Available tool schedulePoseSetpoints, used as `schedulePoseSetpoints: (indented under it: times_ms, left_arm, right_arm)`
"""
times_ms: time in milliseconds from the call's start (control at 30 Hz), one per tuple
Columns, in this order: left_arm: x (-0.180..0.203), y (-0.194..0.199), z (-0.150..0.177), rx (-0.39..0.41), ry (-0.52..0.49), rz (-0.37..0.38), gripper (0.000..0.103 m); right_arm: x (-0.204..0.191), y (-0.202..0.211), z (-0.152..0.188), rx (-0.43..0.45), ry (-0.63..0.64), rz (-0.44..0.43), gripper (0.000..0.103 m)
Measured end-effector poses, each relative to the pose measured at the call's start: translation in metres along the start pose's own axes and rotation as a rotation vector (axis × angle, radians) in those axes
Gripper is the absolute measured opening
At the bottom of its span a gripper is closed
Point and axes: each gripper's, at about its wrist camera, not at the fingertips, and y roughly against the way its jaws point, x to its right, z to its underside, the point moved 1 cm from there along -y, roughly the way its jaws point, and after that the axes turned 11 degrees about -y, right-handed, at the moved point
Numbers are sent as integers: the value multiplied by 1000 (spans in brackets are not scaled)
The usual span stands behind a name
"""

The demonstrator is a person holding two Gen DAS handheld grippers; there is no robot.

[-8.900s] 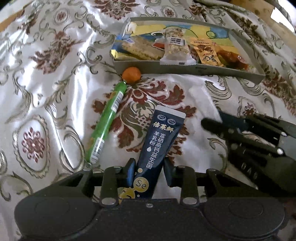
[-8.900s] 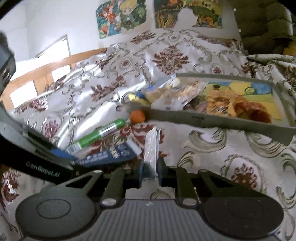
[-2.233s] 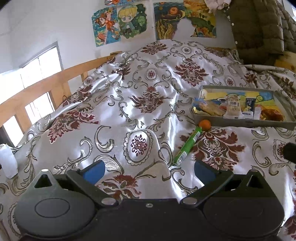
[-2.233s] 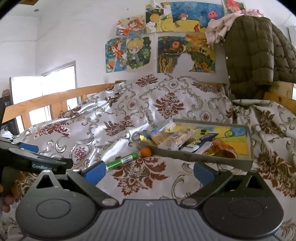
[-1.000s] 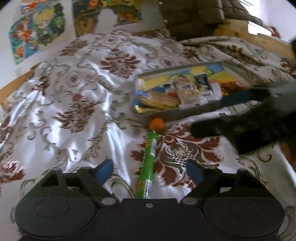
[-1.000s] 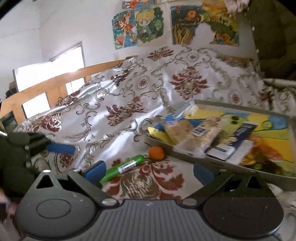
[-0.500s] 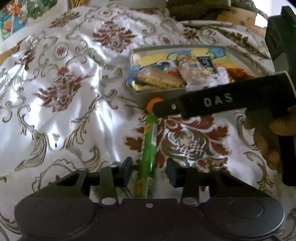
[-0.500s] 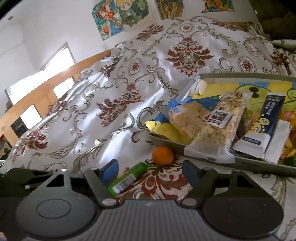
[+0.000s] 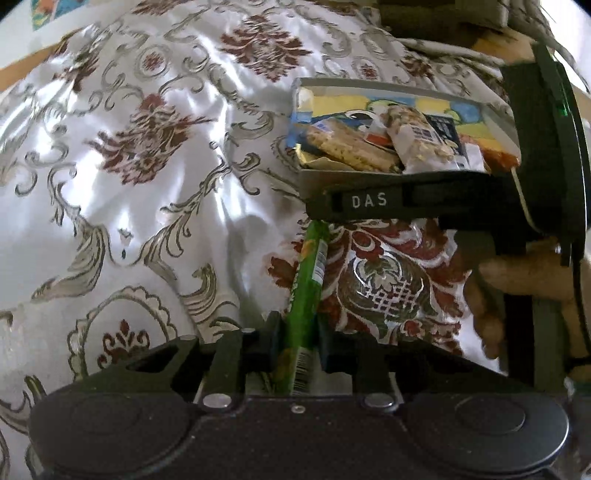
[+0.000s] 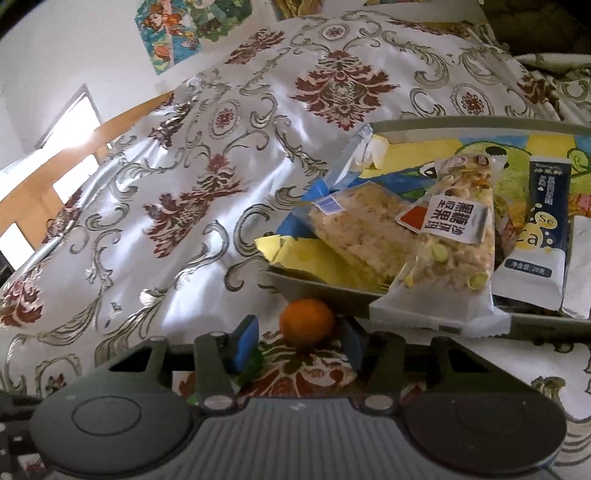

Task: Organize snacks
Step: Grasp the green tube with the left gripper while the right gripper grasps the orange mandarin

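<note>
My left gripper point(image 9: 295, 339) is shut on the near end of a long green snack stick point(image 9: 308, 273) that lies on the patterned bedspread. My right gripper point(image 10: 301, 338) is open, its blue-padded fingers point(image 10: 246, 339) on either side of a small orange ball point(image 10: 306, 322), just in front of the grey tray point(image 10: 461, 123). The tray also shows in the left wrist view point(image 9: 369, 83). It holds several snack packets, among them a clear cereal bar point(image 10: 452, 240) and a dark blue sachet point(image 10: 539, 236). In the left wrist view the right gripper's black finger point(image 9: 388, 199) crosses in front of the tray.
The silvery bedspread with red floral patterns point(image 10: 207, 173) covers the whole surface. A wooden bed rail point(image 10: 48, 177) and posters on the wall point(image 10: 166, 33) are at the back left. A hand point(image 9: 517, 288) holds the right gripper at the right.
My left gripper has closed on the green stick. My right gripper has come down and forward, narrowing until its fingers bracket the orange ball.
</note>
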Motion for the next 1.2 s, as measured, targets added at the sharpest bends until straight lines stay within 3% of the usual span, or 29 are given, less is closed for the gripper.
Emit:
schedulePoseSetpoints:
  times_ms: [167, 400, 1000, 1200]
  left_arm:
    - [0, 0, 1, -1, 30, 1, 22]
    - [5, 0, 0, -16, 20, -7, 22]
    - [7, -1, -1, -32, 6, -11, 21]
    - [7, -2, -1, -36, 5, -4, 21]
  right_arm:
    - [1, -2, 3, -1, -1, -16, 49]
    - [6, 0, 1, -24, -30, -76, 31]
    - [13, 8, -1, -23, -79, -103, 30]
    - [13, -2, -5, -33, -109, -92, 38]
